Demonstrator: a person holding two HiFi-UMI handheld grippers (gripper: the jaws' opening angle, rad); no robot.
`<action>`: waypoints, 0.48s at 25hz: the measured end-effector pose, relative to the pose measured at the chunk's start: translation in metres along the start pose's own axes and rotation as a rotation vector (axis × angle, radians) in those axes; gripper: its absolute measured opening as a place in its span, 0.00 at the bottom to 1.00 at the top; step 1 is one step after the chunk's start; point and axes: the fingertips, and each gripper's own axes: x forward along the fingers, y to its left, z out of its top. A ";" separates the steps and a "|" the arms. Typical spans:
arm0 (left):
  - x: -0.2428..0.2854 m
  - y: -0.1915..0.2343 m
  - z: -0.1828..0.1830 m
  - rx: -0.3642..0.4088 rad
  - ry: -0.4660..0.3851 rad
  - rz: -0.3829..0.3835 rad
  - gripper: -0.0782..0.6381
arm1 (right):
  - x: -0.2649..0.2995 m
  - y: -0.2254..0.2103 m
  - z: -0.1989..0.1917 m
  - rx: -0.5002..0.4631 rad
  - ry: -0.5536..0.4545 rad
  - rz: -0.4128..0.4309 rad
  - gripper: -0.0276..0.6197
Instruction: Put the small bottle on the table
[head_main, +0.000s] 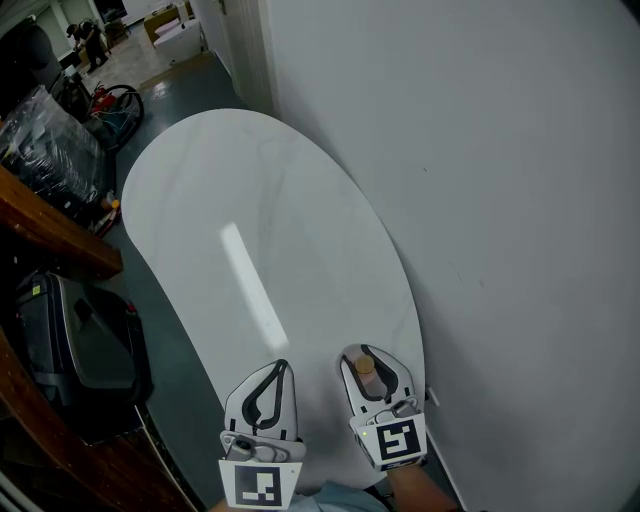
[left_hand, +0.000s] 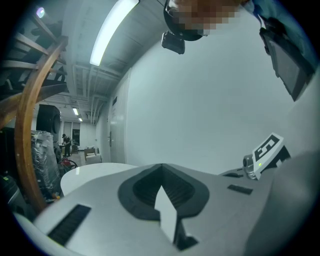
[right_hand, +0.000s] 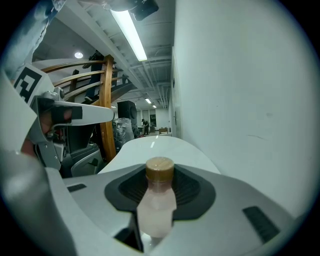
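Two grippers over the near end of a white oval table (head_main: 250, 180)

The left gripper (head_main: 279, 367) has its jaws together, empty. The right gripper (head_main: 362, 356) is clamped on the small bottle (right_hand: 157, 200), pale pink with a brown cap, just beside the white wall (head_main: 500, 150).

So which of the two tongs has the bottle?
The right tongs: the brown-capped bottle is clamped between them. The left tongs are shut on nothing.
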 end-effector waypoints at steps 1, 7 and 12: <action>0.000 0.000 -0.001 0.003 0.004 -0.002 0.11 | 0.001 0.002 -0.002 -0.012 -0.023 0.012 0.24; 0.000 0.000 -0.004 0.014 0.018 -0.013 0.11 | 0.004 0.003 -0.016 0.020 0.022 0.005 0.24; 0.001 0.000 -0.009 0.012 0.043 -0.016 0.11 | 0.007 0.004 -0.021 0.003 0.023 0.009 0.24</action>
